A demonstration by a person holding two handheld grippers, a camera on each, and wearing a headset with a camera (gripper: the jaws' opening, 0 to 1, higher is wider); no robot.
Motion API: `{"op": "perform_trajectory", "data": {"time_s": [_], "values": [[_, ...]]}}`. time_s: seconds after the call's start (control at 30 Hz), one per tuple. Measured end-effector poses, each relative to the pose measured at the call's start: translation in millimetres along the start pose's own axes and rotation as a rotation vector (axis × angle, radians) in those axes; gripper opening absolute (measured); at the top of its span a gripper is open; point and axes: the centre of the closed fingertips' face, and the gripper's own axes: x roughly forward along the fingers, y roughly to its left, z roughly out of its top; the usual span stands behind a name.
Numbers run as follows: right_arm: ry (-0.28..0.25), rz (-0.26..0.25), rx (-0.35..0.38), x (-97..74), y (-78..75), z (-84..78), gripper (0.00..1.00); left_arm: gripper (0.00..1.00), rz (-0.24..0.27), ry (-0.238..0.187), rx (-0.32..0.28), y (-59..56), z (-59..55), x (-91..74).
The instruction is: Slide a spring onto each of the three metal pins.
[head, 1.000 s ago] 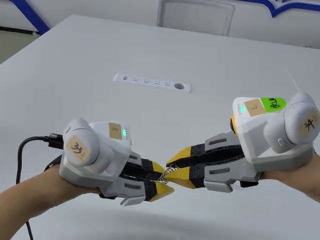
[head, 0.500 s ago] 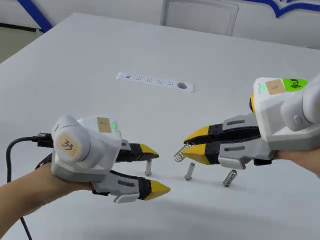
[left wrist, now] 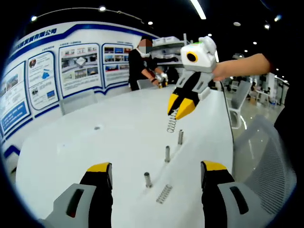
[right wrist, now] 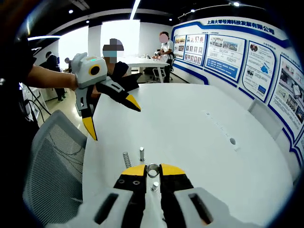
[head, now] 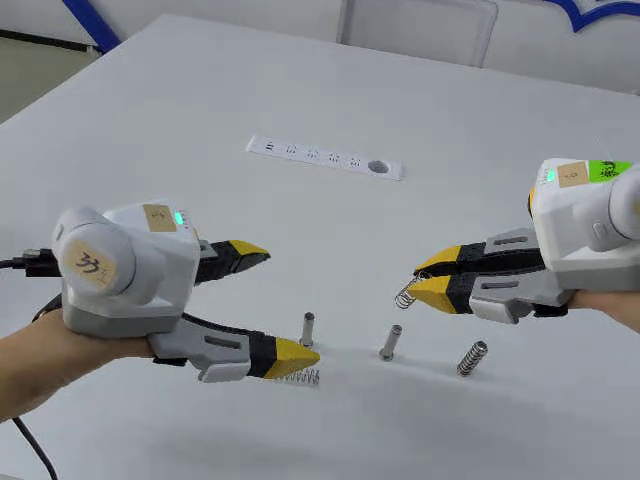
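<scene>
Table: white, carries a power strip.
Left tool: jaws wide, empty; tan label, scrawl we cannot read.
Right tool: pinched on a spring, held off the table; green label, illegible.
Pins: two stand bare between the tools.
Loose spring: lies flat beside the left tool's lower tip.

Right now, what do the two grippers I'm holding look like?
Both are chunky white-and-grey housings with black jaws ending in yellow pointed tips. The left gripper carries tan handwritten labels, a small green light and a black cable at its rear. The right gripper has a tan label beside a bright green sticker.
</scene>
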Motion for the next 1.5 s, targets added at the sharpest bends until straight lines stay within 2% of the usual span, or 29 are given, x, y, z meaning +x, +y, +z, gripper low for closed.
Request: {"op": "perform_trajectory", "data": {"time_s": [0.13, 0.23, 0.4, 0.7, 0.93, 1.33, 1.5], "values": [[0.028, 0.002, 0.016, 8.8, -3.6, -10.7, 0.11, 0.88, 0.031, -0.01, -0.034, 9.4, -0.9, -5.2], [0.068, -0.004, 0.019, 16.8, -6.5, -22.2, 0.11, 1.0, 0.071, 0.007, -0.044, 18.3, -5.9, -7.3], [0.099, -0.001, -0.004, 24.2, -8.9, -33.4, 0.11, 1.0, 0.072, 0.014, -0.053, 19.9, -10.0, -9.6], [0.115, 0.019, 0.006, 31.4, -8.9, -38.3, 0.11, 1.0, 0.078, 0.044, -0.059, 20.5, -20.1, -10.8], [0.128, 0.033, 0.016, 37.4, -7.0, -40.5, 0.11, 1.0, 0.078, 0.03, -0.079, 21.7, -19.1, -11.1], [0.163, 0.03, 0.024, 36.8, -4.4, -40.9, 0.11, 1.0, 0.067, 0.048, -0.072, 19.0, -23.2, -8.6], [0.201, 0.03, -0.003, 36.8, -3.8, -46.7, 0.11, 0.99, 0.064, 0.051, -0.081, 17.9, -24.5, -8.7]]}}
